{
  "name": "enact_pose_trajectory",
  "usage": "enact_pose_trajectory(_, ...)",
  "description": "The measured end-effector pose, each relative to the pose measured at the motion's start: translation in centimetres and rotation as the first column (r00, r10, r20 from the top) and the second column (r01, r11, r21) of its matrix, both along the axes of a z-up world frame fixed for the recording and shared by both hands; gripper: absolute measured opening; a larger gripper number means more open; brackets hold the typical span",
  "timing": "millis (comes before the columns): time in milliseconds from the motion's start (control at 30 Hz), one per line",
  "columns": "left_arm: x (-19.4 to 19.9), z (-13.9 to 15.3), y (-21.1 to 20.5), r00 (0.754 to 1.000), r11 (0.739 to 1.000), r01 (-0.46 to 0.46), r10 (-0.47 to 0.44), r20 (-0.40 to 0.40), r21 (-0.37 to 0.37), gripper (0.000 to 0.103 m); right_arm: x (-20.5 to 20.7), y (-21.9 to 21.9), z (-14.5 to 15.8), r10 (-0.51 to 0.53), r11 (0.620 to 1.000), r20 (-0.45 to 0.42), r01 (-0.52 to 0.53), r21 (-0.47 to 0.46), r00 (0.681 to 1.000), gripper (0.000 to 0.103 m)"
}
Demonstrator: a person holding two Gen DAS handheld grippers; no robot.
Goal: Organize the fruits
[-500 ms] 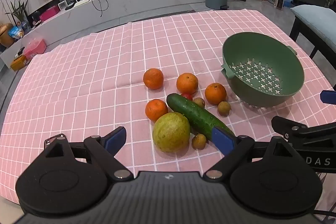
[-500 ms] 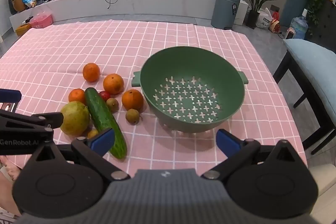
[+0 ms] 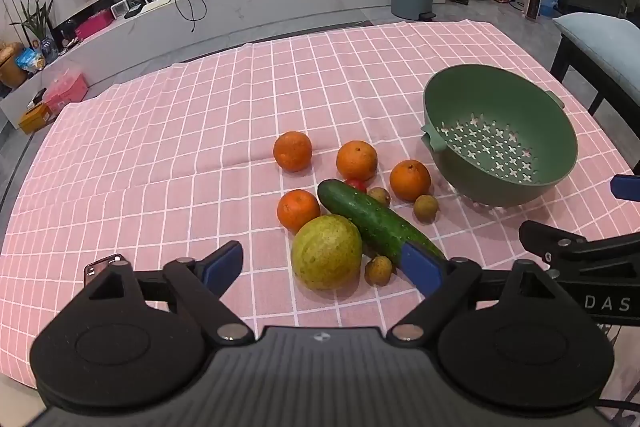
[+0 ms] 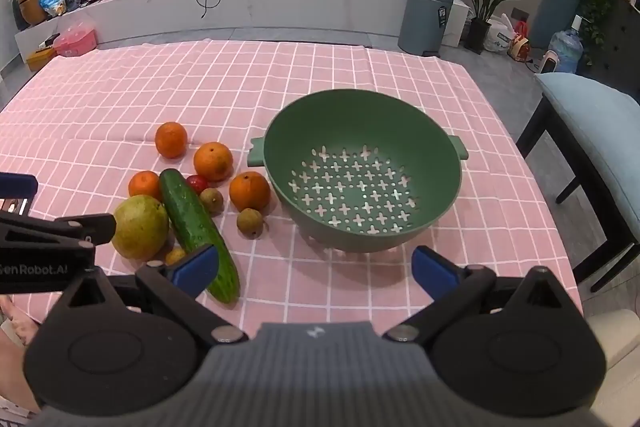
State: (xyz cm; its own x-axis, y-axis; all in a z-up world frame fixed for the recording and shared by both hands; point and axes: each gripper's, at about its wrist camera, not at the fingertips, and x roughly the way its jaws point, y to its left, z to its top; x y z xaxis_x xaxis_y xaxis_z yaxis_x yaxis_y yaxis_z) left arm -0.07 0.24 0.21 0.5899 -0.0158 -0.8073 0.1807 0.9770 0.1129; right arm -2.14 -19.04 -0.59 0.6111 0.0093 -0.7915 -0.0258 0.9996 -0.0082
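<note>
A pink checked tablecloth [image 4: 360,75] spreads ahead of both tongs. The green colander [image 4: 362,183] sits just ahead of the right tongs [image 4: 316,269], whose jaws are spread wide and hold nothing. The left tongs [image 3: 322,265] are likewise spread and empty, with the yellow-green round fruit [image 3: 327,251] just ahead between the fingers. The cucumber [image 3: 378,223] lies diagonally, touching that fruit, its near end behind the right finger [image 3: 422,267]. Four oranges [image 3: 356,160] lie further ahead, with small brown fruits [image 3: 425,207] among them.
</note>
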Motion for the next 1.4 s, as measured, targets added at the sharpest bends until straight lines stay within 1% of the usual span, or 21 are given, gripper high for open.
enact_pose_trajectory(100, -0.1, -0.11, 0.0, 1.0, 1.0, 0.004, -0.004, -0.004, -0.006, 0.098, -0.08, 0.71, 0.22, 0.004, 1.0, -0.002, -0.004, -0.01, 1.0, 0.099)
enact_pose_trajectory(233, -0.1, -0.11, 0.05, 1.0, 1.0, 0.004, -0.005, -0.014, -0.009, 0.098, -0.1, 0.67, 0.12, 0.005, 1.0, -0.002, -0.005, -0.008, 1.0, 0.099)
enact_pose_trajectory(333, -0.13, -0.1, 0.18, 1.0, 1.0, 0.01, -0.01, -0.019, -0.015, 0.094, -0.07, 0.7, 0.1, 0.004, 1.0, -0.001, -0.004, -0.01, 1.0, 0.099)
enact_pose_trajectory(1400, -0.06, -0.17, 0.56, 1.0, 1.0, -0.011, 0.011, -0.018, -0.012, 0.094, -0.14, 0.92, 0.03, 0.003, 1.0, -0.013, -0.003, -0.012, 1.0, 0.099)
